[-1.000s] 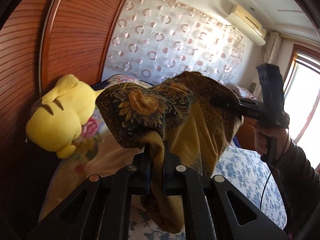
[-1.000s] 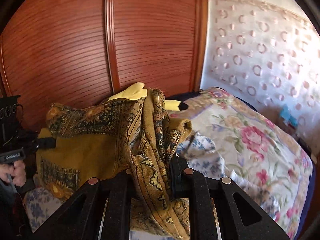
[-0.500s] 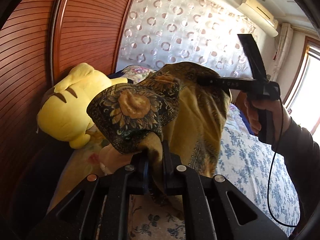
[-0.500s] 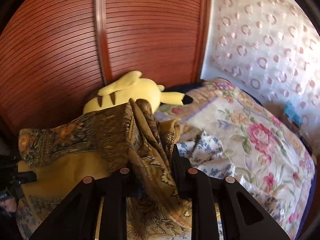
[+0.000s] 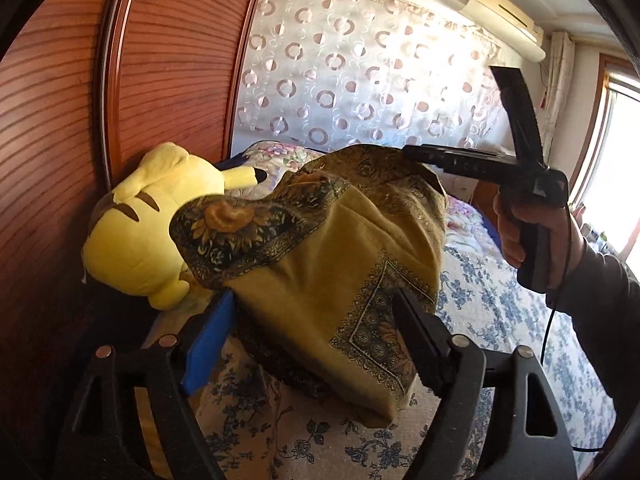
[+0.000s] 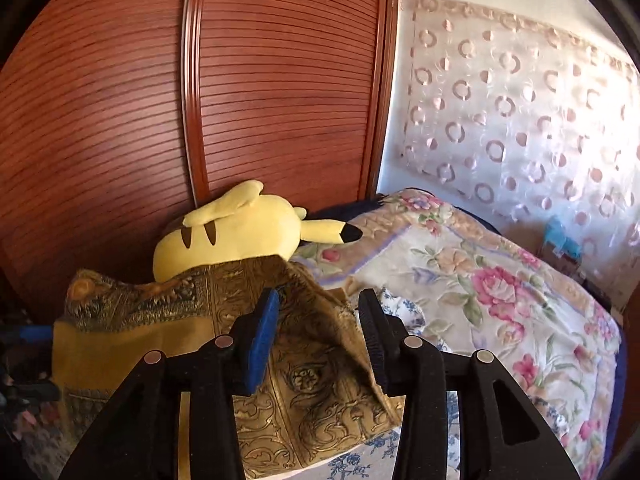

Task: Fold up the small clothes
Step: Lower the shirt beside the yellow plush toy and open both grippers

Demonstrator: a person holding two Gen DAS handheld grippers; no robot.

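Observation:
A mustard-yellow patterned cloth with dark floral borders is in mid-air or dropping onto the bed, draped in folds. My left gripper is open, its jaws wide apart on either side of the cloth's lower part. My right gripper is open too, jaws apart above the cloth. In the left wrist view the right gripper's tool is held by a hand above the cloth's top edge.
A yellow plush toy lies by the wooden slatted wardrobe, also seen in the right wrist view. A floral quilt covers the bed's head. Blue-flowered sheet lies beneath. A sheer curtain hangs behind.
Both grippers have opened and let go of the cloth. The cloth has sunk lower toward the bed.

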